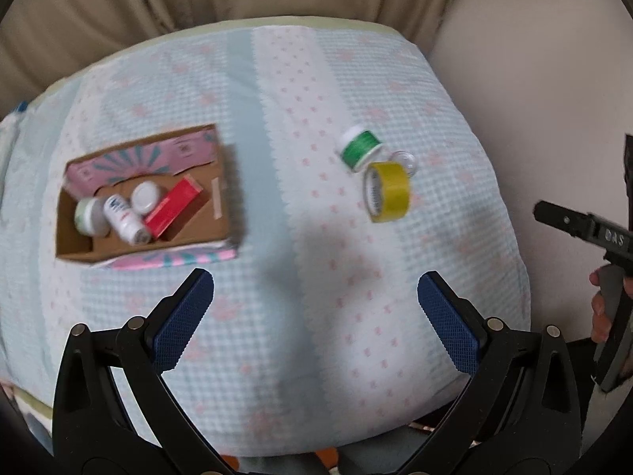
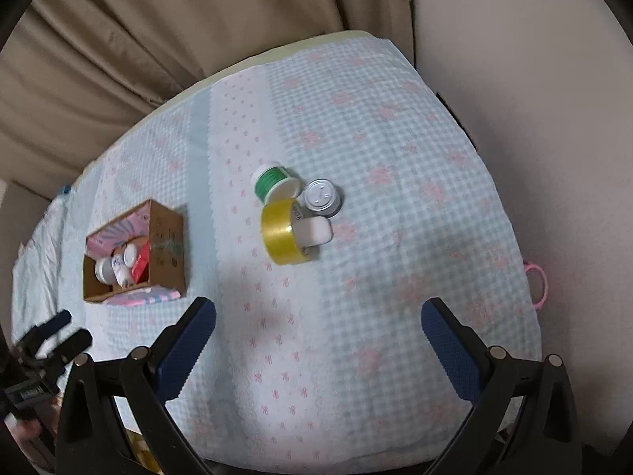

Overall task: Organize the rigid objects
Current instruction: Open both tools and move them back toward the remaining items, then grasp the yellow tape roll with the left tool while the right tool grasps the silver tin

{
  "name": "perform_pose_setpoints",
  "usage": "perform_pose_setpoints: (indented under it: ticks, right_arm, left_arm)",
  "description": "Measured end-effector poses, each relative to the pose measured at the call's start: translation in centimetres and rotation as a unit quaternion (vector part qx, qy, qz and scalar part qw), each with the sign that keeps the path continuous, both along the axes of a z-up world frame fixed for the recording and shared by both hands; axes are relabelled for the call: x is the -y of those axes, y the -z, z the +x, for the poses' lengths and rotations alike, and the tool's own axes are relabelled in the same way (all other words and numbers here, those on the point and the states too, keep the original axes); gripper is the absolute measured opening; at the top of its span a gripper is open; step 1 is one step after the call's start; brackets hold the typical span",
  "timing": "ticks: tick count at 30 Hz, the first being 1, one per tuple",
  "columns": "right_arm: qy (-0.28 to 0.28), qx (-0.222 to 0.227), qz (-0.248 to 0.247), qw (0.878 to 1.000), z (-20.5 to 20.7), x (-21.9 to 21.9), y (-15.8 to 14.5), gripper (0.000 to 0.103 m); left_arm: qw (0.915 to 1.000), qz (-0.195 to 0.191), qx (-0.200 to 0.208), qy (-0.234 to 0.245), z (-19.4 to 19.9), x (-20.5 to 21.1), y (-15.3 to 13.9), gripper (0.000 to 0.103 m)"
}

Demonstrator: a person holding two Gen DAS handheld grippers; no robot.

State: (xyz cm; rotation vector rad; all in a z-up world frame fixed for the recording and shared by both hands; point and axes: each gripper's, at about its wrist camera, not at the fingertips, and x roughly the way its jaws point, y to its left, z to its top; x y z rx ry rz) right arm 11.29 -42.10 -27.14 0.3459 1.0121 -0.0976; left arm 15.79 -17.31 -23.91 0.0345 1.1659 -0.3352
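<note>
With both my left claw (image 1: 315, 289) and right claw (image 2: 318, 316) spread wide and empty, I judge the stiff, light yellow tape roll (image 2: 281, 232) ahead of the right claw best pinched across its rim.

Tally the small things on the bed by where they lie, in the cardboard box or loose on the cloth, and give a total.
In the cardboard box: 4 (red packet, white bottle, white-capped jar, pale green jar).
Loose on the cloth: 4 (green thread spool, yellow tape roll, small round tin, white block).
Total: 8
</note>
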Motion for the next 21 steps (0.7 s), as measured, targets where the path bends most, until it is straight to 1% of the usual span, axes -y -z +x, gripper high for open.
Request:
perform_pose_setpoints:
  ticks: [2,5,9,13,16,19,21]
  right_arm:
    - [0.011,0.000,0.012,1.000,0.6,1.1,0.3,0.103]
    - [0.020,-0.001,0.014,1.000,1.6,1.9,0.8,0.103]
    - [0.028,-0.008,0.020,0.999,3.5,3.5,1.5,0.103]
    - [0.024,-0.011,0.005,1.000,6.2,4.5,2.5,0.103]
    - [0.004,-0.007,-0.015,1.000,9.0,4.7,4.2,0.103]
    - [-0.041,0.000,-0.044,0.998,11.9,4.6,6.8,0.103]
    - [-0.078,0.007,-0.065,0.995,13.6,4.3,8.6,0.103]
  left_arm:
    - [0.9999,0.001,-0.002,0.017,0.5,2.1,0.3,0.103]
    - [0.9991,0.002,-0.008,0.042,1.6,4.9,1.2,0.103]
    - [0.9975,-0.004,-0.026,0.066,3.3,8.3,2.8,0.103]
    - [0.9959,0.002,-0.036,0.083,5.2,11.5,5.2,0.103]
    - [0.9957,0.006,-0.037,0.084,6.6,13.2,7.7,0.103]
    - [0.9960,0.012,-0.029,0.084,7.8,14.7,10.6,0.102]
    - [0.9956,0.021,-0.026,0.087,8.5,15.6,13.0,0.100]
